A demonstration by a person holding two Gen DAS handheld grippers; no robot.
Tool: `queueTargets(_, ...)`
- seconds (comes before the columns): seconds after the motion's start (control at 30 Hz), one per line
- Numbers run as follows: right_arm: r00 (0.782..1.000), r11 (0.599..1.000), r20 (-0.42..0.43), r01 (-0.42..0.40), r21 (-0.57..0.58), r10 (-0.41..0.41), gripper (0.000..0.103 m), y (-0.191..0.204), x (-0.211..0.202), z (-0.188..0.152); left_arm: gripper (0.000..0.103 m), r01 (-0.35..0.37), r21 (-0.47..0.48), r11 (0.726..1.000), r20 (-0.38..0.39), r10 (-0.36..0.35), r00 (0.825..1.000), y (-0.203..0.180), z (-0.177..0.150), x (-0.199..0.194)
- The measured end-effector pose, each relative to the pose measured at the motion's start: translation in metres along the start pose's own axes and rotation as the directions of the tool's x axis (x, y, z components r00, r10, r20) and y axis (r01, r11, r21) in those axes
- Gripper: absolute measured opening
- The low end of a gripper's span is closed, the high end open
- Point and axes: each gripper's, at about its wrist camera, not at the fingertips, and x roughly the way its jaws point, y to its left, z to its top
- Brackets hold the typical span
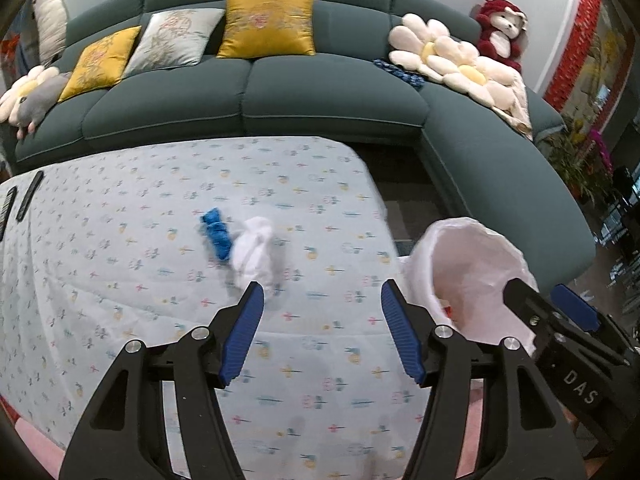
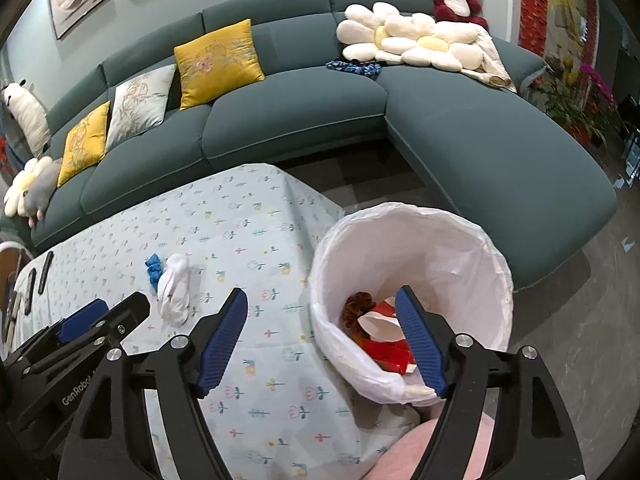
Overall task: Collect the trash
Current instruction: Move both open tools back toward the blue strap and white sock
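Lettering "DAS" marks the right tool (image 2: pixel 322 340), "GenRobot" the left tool (image 1: pixel 322 332); both gape empty. Crumpled white tissue (image 1: pixel 254 254) touches blue scrap (image 1: pixel 216 234) on the desk (image 1: pixel 120 240), beside the white-lined bin (image 2: pixel 440 240).

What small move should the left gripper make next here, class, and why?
Probably ease the left gripper forward to straddle the white crumpled wad. Its jaws stand open and empty, the wad lies just beyond its left fingertip beside a blue scrap on the tablecloth, and the lined bin already holds trash.
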Motion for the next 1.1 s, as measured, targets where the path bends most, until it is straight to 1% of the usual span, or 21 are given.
queueTargets(0.2,0.999,0.999,-0.033,-0.021,-0.038,0.020,0.074,0.029,0.013,-0.002,0.058,-0.037,-0.078,0.996,-0.009,0.036,0.999,0.043,-0.002,0.002)
queueTargets(0.47,0.996,0.993,-0.081,-0.045,-0.113,0.036,0.074,0.077,0.032,-0.009,0.058,-0.093,-0.124,0.988,-0.030,0.090,0.995,0.092,-0.009,0.010)
queueTargets(0.57,0.992,0.992,-0.114,-0.068,-0.111,0.055,0.074,0.092,0.045,-0.013,0.063,-0.118,-0.156,0.981,-0.045,0.112,0.993,0.115,-0.013,0.015)
queueTargets(0.7,0.985,0.990,-0.159,-0.091,-0.112,0.072,0.074,0.111,0.062,-0.018,0.064,-0.144,-0.190,0.971,-0.071,0.132,0.989,0.140,-0.018,0.023)
queueTargets(0.83,0.977,0.983,-0.202,-0.096,-0.158,0.063,0.074,0.139,0.085,-0.024,0.064,-0.155,-0.223,0.962,-0.101,0.136,0.986,0.160,-0.018,0.033)
queueTargets(0.93,0.970,0.977,-0.234,-0.103,-0.184,0.058,0.073,0.156,0.103,-0.027,0.064,-0.167,-0.230,0.959,-0.122,0.142,0.982,0.170,-0.015,0.042)
queueTargets(1.1,0.964,0.972,-0.257,-0.117,-0.202,0.062,0.073,0.179,0.128,-0.023,0.065,-0.172,-0.248,0.953,-0.153,0.137,0.979,0.181,-0.003,0.062)
